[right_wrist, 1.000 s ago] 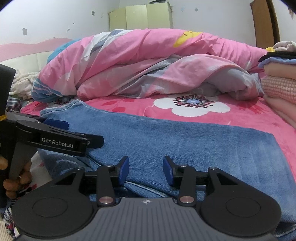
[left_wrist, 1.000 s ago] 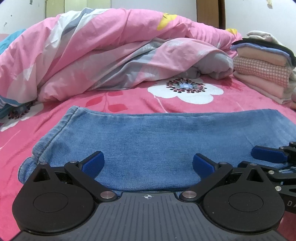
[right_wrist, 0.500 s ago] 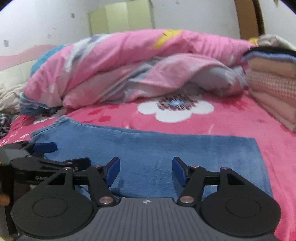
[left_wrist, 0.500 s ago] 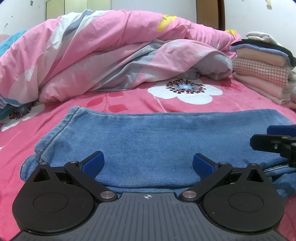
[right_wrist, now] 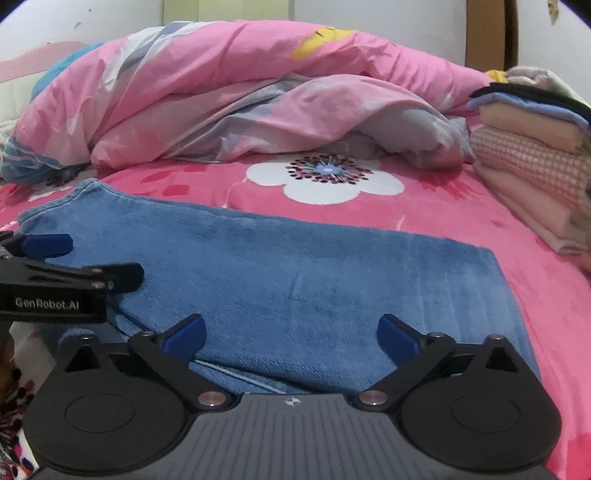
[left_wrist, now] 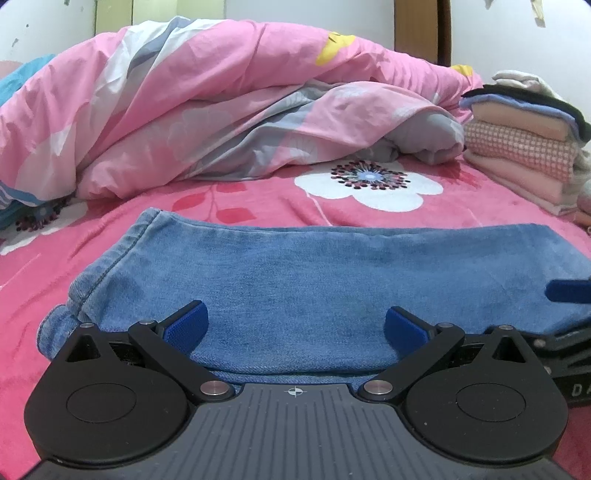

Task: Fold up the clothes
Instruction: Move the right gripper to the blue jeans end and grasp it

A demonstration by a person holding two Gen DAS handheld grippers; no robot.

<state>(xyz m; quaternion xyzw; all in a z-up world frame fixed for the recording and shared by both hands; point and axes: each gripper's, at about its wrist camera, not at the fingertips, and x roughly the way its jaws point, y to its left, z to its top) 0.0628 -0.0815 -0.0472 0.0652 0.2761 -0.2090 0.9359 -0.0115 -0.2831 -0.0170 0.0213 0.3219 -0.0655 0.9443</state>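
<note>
Folded blue jeans [left_wrist: 314, 280] [right_wrist: 295, 273] lie flat across the pink flowered bed sheet [left_wrist: 461, 210]. My left gripper [left_wrist: 293, 328] hovers over their near edge, open, blue pads spread wide and holding nothing. My right gripper [right_wrist: 291, 334] stands over the jeans' right half, its jaws opening wide, with denim below them but nothing pinched. The right gripper's blue fingertip [left_wrist: 569, 291] shows at the right edge of the left wrist view. In the right wrist view, the left gripper's black body [right_wrist: 55, 291] shows at the left.
A crumpled pink and grey duvet [left_wrist: 240, 103] fills the back of the bed. A stack of folded clothes [left_wrist: 524, 144] [right_wrist: 535, 158] stands at the right. A wooden door [left_wrist: 421, 29] and pale cupboards are behind, against the wall.
My right gripper's jaws spread from nearly together to wide apart, and its view tipped down over the jeans. The left gripper kept still and open.
</note>
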